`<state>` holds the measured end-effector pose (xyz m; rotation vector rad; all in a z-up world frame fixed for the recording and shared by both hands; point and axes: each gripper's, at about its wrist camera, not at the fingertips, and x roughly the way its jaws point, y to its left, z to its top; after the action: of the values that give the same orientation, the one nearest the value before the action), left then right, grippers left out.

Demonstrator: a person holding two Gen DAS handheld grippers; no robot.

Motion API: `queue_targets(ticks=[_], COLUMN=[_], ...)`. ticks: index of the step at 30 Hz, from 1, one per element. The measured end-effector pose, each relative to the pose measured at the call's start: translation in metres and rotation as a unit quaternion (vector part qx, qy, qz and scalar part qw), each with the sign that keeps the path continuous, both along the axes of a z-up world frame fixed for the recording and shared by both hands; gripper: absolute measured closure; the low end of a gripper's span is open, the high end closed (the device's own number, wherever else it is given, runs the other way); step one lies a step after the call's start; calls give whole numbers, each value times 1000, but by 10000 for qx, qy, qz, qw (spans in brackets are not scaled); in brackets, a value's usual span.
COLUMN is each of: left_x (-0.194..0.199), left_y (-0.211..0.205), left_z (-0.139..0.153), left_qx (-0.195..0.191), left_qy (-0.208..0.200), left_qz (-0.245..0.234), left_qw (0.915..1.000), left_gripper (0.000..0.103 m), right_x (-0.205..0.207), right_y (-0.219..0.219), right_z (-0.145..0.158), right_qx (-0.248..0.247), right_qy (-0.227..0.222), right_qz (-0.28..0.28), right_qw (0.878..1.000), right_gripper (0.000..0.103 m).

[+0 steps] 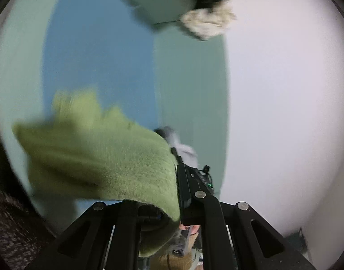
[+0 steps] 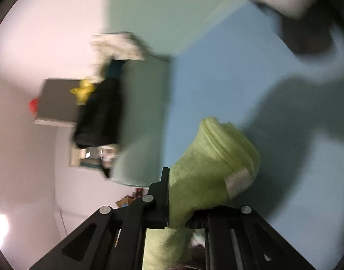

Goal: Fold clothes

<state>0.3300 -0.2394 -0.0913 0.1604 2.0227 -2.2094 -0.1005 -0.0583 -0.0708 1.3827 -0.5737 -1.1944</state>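
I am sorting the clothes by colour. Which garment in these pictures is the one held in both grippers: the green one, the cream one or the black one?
The fuzzy green garment: the left gripper and the right gripper are each shut on it. The cream garment and black garment lie far off.

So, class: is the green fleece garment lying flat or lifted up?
Lifted. The green fleece garment hangs bunched from the left claw and right claw, both shut on it.

A blue surface [image 1: 97, 51] with a pale green border [image 1: 189, 90] lies blurred.

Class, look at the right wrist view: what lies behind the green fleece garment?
Behind the green fleece garment held in the right gripper is a blue surface with dark shadow. What lies directly behind the cloth is covered.
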Motion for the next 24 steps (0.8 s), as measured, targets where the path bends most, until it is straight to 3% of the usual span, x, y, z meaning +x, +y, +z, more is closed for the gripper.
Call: queue_targets(ticks=[5,8,13,16,18,21,22,24], left_x=[-14,-28,-61,-78,-88,-110,-121,-143], left_y=[-27,-53,-128,-179,-205,-235,-247,-270], left_z=[32,31,34,66,91,100,88,47], left_qx=[-368,-483,-715,-1562,-2280,-3038,-3018,-2537], left_qy=[296,113,-375,-750,-819,-1026,-1156,-1396], left_qz=[-241,-236,-8,476,813,1172,1206,1181], left_qw=[9986,9985,9967,9837,9668,9399,9386,9498], left_gripper=[93,93,93,93,93,93,93,93], right_x=[-4,-10,-26,-43,-47,-53,-59,-72], right_y=[-25,-60,-169,-250,-303,-354,-374,-399], right_z=[81,93,94,115,142,156,150,126], right_qx=[-717,-608,-259,-463,-880,-1138,-1017,-645], right_qy=[671,824,1113,1365,1823,2203,2288,2285], right_qz=[150,211,423,602,740,731,693,634], right_qw=[9951,9945,9925,9877,9765,9660,9657,9693], right_gripper=[93,93,93,93,93,93,93,93])
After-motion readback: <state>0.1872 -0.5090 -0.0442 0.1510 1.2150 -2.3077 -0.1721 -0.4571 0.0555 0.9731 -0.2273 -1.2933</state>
